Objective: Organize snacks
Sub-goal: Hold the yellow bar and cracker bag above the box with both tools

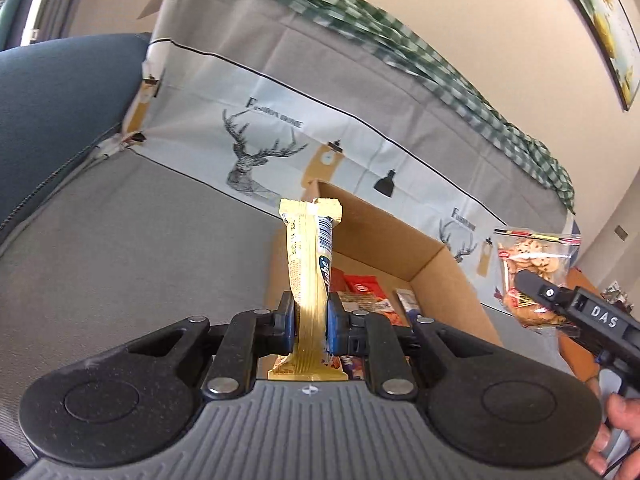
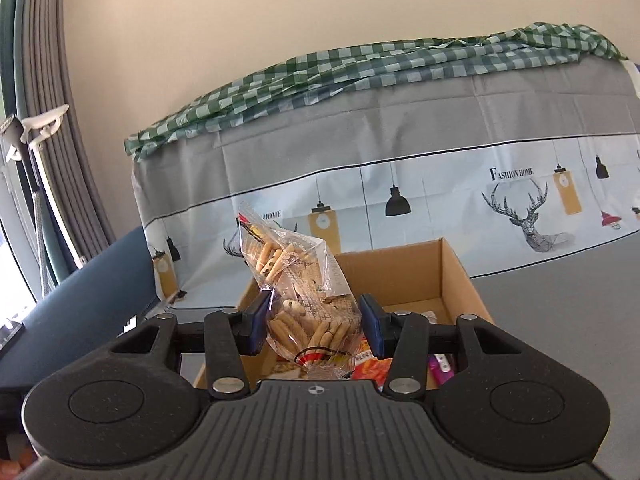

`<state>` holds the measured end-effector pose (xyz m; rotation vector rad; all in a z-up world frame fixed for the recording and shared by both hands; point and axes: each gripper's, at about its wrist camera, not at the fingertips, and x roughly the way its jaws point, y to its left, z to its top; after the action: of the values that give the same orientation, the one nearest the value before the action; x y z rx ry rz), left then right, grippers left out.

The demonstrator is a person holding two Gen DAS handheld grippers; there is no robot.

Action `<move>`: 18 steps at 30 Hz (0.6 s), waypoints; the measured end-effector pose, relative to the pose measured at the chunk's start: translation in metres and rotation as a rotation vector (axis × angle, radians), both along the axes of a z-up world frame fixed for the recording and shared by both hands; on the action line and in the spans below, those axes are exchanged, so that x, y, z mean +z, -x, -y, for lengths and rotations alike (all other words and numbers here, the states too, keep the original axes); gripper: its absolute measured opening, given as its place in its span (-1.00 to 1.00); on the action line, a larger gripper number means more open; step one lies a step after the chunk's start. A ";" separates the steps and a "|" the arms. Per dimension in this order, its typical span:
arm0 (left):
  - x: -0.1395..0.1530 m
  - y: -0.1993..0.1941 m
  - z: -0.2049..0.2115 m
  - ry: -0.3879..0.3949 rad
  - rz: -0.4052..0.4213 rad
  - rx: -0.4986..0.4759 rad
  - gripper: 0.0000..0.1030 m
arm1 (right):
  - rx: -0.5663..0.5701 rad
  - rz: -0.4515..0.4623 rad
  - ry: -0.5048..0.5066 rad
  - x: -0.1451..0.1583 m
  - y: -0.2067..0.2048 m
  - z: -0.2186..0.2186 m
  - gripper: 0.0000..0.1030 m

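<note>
A: Our bar [image 1: 310, 280] stands upright, long axis at 12 o'clock, pinched in the left tool [image 1: 311, 322]. The box [image 1: 436, 258] lies just beyond it, toward 1 o'clock.

B: Our cookie bag [image 2: 298, 300] is clamped in the right tool [image 2: 316, 326], and the box [image 2: 452, 276] is straight ahead beneath it, so we judge both equally near.

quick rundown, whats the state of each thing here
left gripper: shut on gold snack bar
gold snack bar: upright, held above the box
right gripper: shut on cookie bag
cookie bag: sealed, held above the box
cardboard box: open, snacks inside
</note>
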<state>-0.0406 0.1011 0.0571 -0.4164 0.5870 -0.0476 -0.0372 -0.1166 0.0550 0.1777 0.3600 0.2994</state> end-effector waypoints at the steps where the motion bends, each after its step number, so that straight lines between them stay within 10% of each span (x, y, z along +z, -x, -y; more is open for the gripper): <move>1: 0.000 -0.002 0.004 -0.005 0.004 -0.010 -0.68 | -0.004 0.007 0.017 0.000 0.001 0.001 -0.05; 18: -0.002 -0.014 0.035 -0.033 0.048 -0.112 -0.68 | -0.060 -0.010 0.035 -0.012 -0.005 0.026 -0.05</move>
<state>-0.0271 0.0665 0.0550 -0.3494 0.5627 -0.1548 -0.0327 -0.1426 0.0431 0.1553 0.3690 0.2326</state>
